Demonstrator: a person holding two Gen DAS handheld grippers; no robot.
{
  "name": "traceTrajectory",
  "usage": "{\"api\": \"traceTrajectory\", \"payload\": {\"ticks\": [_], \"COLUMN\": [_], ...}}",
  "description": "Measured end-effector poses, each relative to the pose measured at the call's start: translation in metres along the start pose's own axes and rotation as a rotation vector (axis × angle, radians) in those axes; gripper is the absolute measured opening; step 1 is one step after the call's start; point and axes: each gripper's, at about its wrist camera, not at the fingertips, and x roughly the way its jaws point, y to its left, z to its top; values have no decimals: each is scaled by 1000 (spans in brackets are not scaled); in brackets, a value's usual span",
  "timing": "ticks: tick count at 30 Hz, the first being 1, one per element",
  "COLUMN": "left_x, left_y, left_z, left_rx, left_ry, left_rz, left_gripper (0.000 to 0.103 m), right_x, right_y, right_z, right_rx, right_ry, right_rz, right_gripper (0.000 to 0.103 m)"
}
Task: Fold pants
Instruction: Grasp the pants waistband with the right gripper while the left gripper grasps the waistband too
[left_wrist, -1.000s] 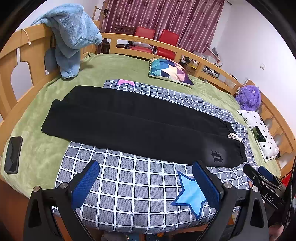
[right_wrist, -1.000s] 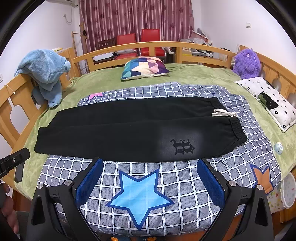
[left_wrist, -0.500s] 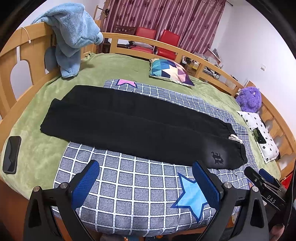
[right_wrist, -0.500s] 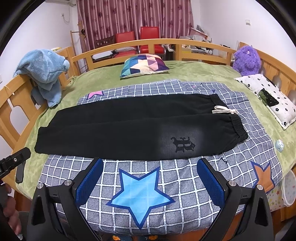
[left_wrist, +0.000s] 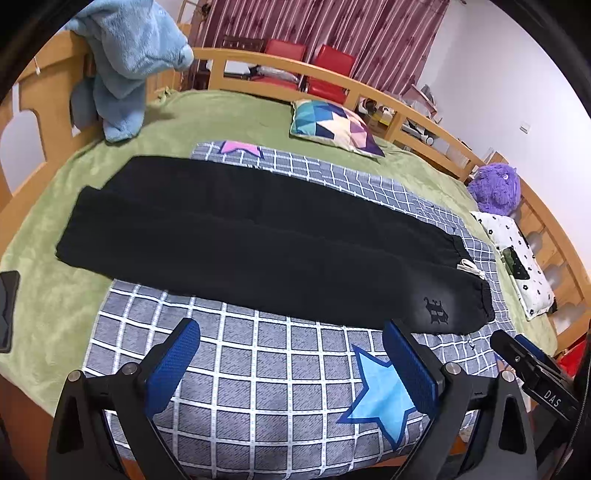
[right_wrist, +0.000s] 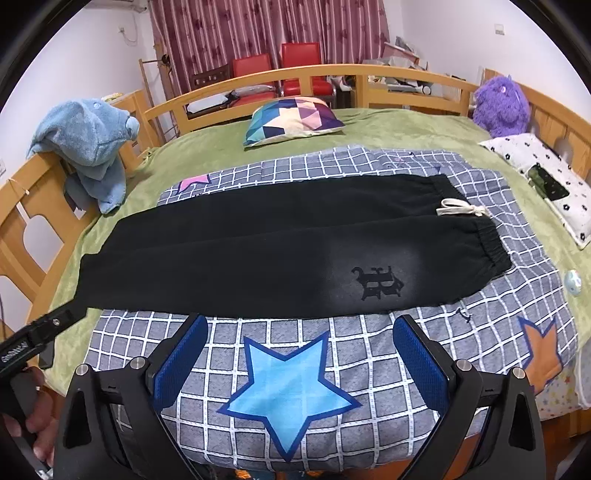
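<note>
Black pants (left_wrist: 258, 243) lie flat across the bed, legs side by side, cuffs at the left, waistband with a white drawstring (left_wrist: 471, 266) at the right. They also show in the right wrist view (right_wrist: 280, 251), with a dark emblem (right_wrist: 376, 282) near the waist. My left gripper (left_wrist: 291, 358) is open and empty, above the checked blanket just in front of the pants' near edge. My right gripper (right_wrist: 301, 350) is open and empty, also in front of the near edge, below the emblem. The right gripper's tip (left_wrist: 532, 373) shows at the lower right of the left wrist view.
A checked grey blanket (right_wrist: 369, 369) with star patches covers a green bedspread (left_wrist: 48, 302). A wooden rail (right_wrist: 295, 74) rings the bed. A blue towel (left_wrist: 129, 66) hangs at the left. A colourful pillow (right_wrist: 291, 120), a purple plush toy (right_wrist: 500, 105), a white cushion (right_wrist: 546, 181) and a black phone (left_wrist: 7, 306) lie around.
Both grippers have moved slightly forward toward the pants' near edge. The pants have not moved. Both grippers stay open.
</note>
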Motion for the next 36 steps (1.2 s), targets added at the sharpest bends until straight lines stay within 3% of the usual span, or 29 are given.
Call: {"api": "traceTrajectory", "payload": {"ticks": [15,18,23,28,32,36], "left_x": [52,60,64,71,96,125], "left_y": [-1,3,7,60,118,160], "left_z": [19,26,52,68,61,41], "left_rx": [-26,-55,25,-6,-85,-154], "left_ry": [104,117,43,-2,50,138], "left_rz": [-66,-97,-41,17,68,134], "left_gripper": [99,99,99,99,95,95], "right_x": [33,34,35,50,81,121], "right_y": [-4,-10,-35,-74,-118,-167], "right_z": [22,34,56,56,36,6], "right_rx": [54,43,35,48,96,192], "right_ry": [-25,-54,-96,-122,-69,65], "right_rz": [138,127,56,-13,-78,-69], "right_gripper": [100,100,99,93,73,72]}}
